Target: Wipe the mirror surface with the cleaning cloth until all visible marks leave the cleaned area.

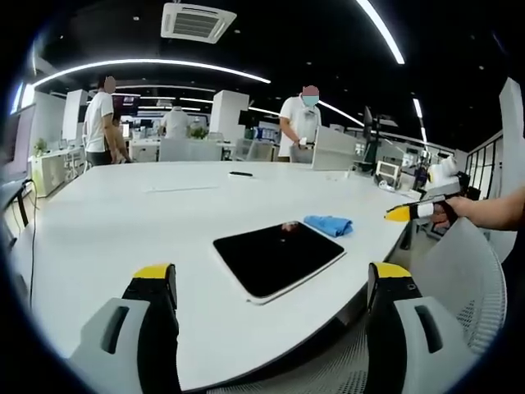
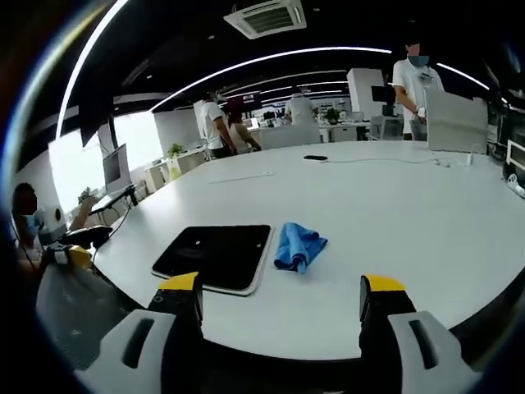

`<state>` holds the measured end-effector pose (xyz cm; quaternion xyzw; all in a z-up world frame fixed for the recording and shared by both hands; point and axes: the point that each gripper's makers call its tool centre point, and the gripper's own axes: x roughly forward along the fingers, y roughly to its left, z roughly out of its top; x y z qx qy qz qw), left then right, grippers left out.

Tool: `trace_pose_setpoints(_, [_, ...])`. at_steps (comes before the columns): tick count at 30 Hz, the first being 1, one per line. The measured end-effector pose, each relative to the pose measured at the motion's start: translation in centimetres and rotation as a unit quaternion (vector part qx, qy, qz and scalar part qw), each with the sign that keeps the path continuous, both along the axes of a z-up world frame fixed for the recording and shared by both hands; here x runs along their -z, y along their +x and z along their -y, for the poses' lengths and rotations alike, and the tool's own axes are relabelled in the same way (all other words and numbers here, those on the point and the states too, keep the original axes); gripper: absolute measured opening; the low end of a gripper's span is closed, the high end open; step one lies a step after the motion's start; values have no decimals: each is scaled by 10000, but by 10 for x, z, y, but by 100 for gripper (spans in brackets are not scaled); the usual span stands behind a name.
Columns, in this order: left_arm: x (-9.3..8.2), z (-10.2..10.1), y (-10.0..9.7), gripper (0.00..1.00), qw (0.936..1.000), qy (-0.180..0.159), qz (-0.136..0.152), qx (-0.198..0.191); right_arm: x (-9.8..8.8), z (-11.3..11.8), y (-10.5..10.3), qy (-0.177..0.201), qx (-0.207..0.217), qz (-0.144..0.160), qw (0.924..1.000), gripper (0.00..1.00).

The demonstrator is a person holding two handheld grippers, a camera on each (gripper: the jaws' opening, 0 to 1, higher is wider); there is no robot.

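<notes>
Left gripper [image 1: 275, 283] and right gripper [image 2: 281, 295], jaws spread and holding nothing, hover short of mirror [image 2: 215, 256], blue cloth [image 2: 298, 245] just beside it on white table [image 2: 394, 205].

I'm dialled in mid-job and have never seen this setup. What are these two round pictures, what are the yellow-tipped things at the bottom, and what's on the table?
There is no robot arm. A person holds a two-jaw gripper in each hand, and each gripper carries a fisheye camera looking along its own jaws.

In the left gripper view, the yellow-tipped prongs at the bottom belong to the left gripper; at the right edge the person's other hand holds the right gripper. In the right gripper view, the prongs are that right gripper.

On the white table lies a dark flat mirror, with a crumpled blue cloth beside it. Both grippers are open and hold nothing. People stand in the background.
</notes>
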<state>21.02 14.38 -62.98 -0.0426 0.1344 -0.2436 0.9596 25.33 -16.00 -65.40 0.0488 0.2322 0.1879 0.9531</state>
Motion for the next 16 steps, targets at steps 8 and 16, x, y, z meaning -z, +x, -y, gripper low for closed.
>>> trace_pose_setpoints(8, [0, -1, 0, 95, 10000, -11, -21, -17, 3, 1, 0, -151, -61, 15, 9999, 80])
trace_pose_setpoints(16, [2, -1, 0, 95, 10000, 11, -56, -29, 2, -5, -2, 4, -135, 7, 9999, 82])
